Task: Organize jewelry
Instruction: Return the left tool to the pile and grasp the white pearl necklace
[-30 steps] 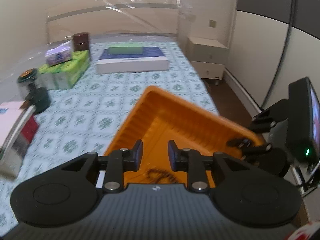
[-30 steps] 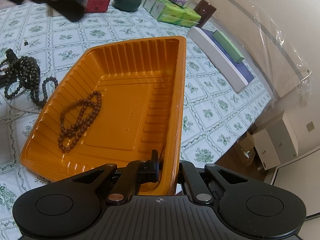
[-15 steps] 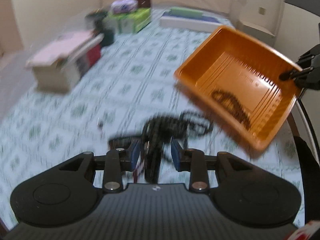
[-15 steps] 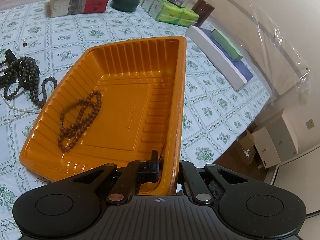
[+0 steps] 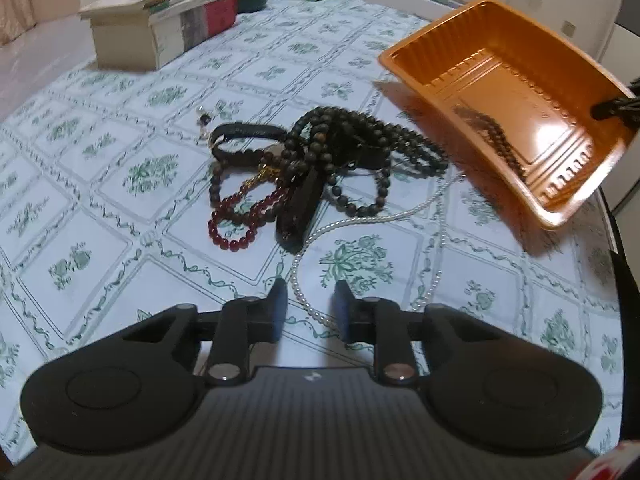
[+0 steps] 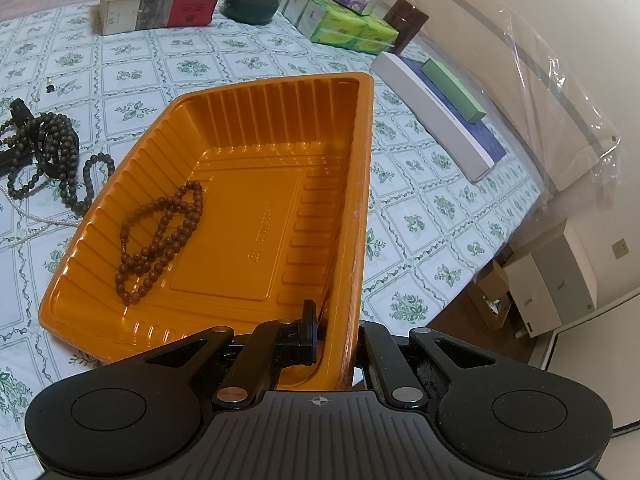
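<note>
Clearly the risk lies ahead of the left claw (image 5: 308, 300): the jewelry pile (image 5: 320, 168) is tangled, so one strand may drag others. That claw is spread and empty, a pearl strand (image 5: 340, 224) running between its fingers. The right claw (image 6: 336, 332) pinches the orange tray (image 6: 360, 160) rim, brown beads (image 6: 160, 240) inside.

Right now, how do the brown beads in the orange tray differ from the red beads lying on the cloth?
The brown bead string lies alone inside the orange tray; the red bead string lies on the flowered cloth, tangled with dark beads. The brown beads look dull and wood-like; the red ones look glossy and see-through. Both are loops of round beads, and no jaws hold either.
</note>
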